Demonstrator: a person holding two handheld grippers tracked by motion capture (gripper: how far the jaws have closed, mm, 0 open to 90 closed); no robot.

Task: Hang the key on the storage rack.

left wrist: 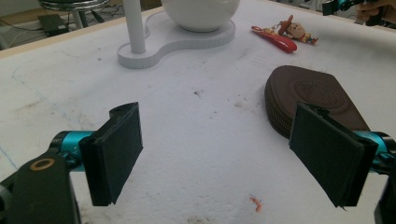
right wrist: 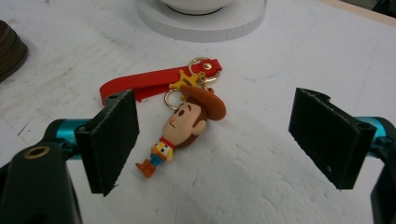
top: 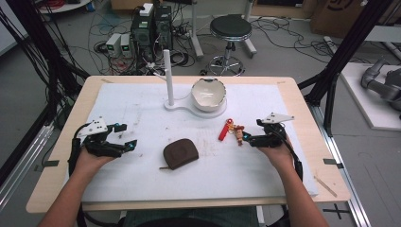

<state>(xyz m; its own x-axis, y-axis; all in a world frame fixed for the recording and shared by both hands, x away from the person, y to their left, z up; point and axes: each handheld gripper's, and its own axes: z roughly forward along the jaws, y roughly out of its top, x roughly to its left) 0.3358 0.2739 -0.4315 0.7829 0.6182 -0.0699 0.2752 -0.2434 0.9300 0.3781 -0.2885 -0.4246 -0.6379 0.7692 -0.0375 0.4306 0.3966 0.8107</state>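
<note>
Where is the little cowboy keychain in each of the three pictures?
High view: keychain right of centre, just left of the right gripper.
Left gripper view: top right.
Right gripper view: centre, between the open jaws.
Shared landmark: the white stand behind it.

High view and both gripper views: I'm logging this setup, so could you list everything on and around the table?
Keychain figure: one, cowboy with brown hat, red strap, table's right, between the right tool's open jaws.
Pouch: one, brown, zipped, table centre.
Bowl: one, white, on the stand's round end.
Stand: one, white, flat base with upright post, table's far middle.
Table: one, wooden, white mat on top.
Stool: one, black seat, floor behind.
Computer towers: several, dark, floor behind.
Left tool: one, black, open, table's left.
Right tool: one, black, open.
</note>
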